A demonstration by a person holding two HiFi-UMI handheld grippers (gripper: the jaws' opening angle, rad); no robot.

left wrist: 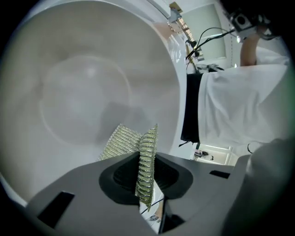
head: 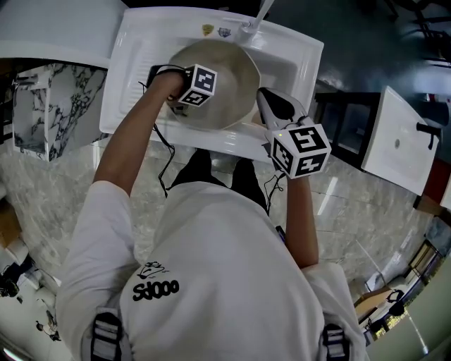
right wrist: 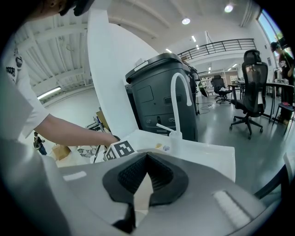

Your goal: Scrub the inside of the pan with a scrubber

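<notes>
A cream pan [head: 220, 83] sits tilted in the white sink [head: 137, 63]; its smooth inside [left wrist: 83, 92] fills the left gripper view. My left gripper [head: 171, 99] reaches into the pan from the left, shut on a folded greenish-gold mesh scrubber [left wrist: 145, 159] that touches the pan's inner wall. At the pan's near right edge, my right gripper [head: 272, 106] is shut on the pan's cream handle [right wrist: 140, 196], which shows between the dark pads [right wrist: 161, 177]. The left gripper's marker cube [right wrist: 119, 150] shows in the right gripper view.
A white faucet [head: 262, 13] [right wrist: 178, 103] stands at the sink's far rim. A marble counter [head: 49, 106] lies to the left, a white panel [head: 398, 141] to the right. Behind the sink is a dark grey cabinet [right wrist: 161, 97]; an office chair [right wrist: 251, 92] stands farther off.
</notes>
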